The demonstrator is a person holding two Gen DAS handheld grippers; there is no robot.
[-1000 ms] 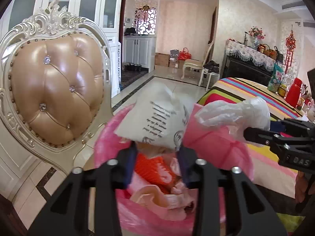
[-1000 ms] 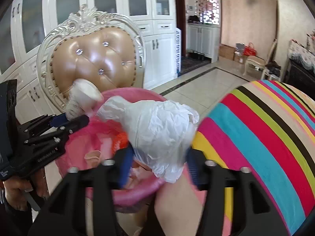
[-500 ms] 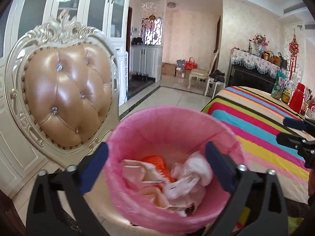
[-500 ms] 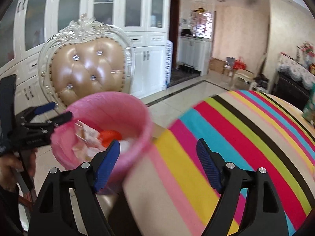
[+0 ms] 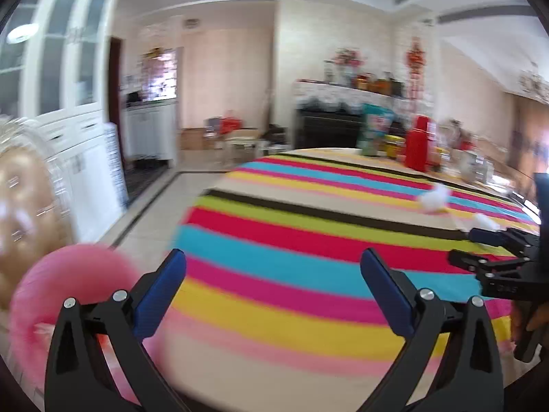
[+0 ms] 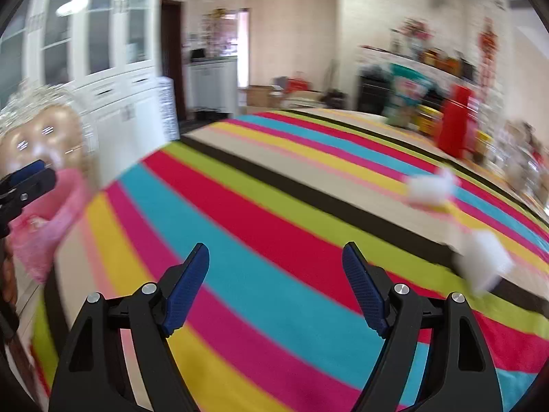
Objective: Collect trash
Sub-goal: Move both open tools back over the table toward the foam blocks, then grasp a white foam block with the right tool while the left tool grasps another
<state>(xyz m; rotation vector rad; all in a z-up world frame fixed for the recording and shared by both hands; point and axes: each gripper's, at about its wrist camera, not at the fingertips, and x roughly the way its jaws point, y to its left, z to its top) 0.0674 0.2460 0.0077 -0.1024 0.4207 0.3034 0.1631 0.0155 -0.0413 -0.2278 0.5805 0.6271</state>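
Note:
My left gripper [image 5: 272,264] is open and empty above the striped tablecloth [image 5: 291,240]. The pink-lined trash bin [image 5: 68,281] sits blurred at its lower left. Two white crumpled scraps, one farther [image 5: 434,199] and one nearer [image 5: 483,221], lie on the cloth to the right. My right gripper [image 5: 465,245] shows at that edge, just short of the nearer scrap. In the right wrist view, the right gripper [image 6: 274,254] is open and empty over the cloth. The scraps [image 6: 430,185] [image 6: 483,261] lie ahead to its right. The bin [image 6: 44,219] is at far left.
An ornate chair with tan padding [image 5: 20,213] stands behind the bin. A red jug [image 5: 417,144], a snack bag [image 5: 375,130] and jars crowd the table's far end. White cabinets [image 6: 113,96] and tiled floor [image 5: 154,213] lie to the left.
Both grippers let their trash fall into the pink bin and opened. They then swung right, away from the bin, to over the striped table.

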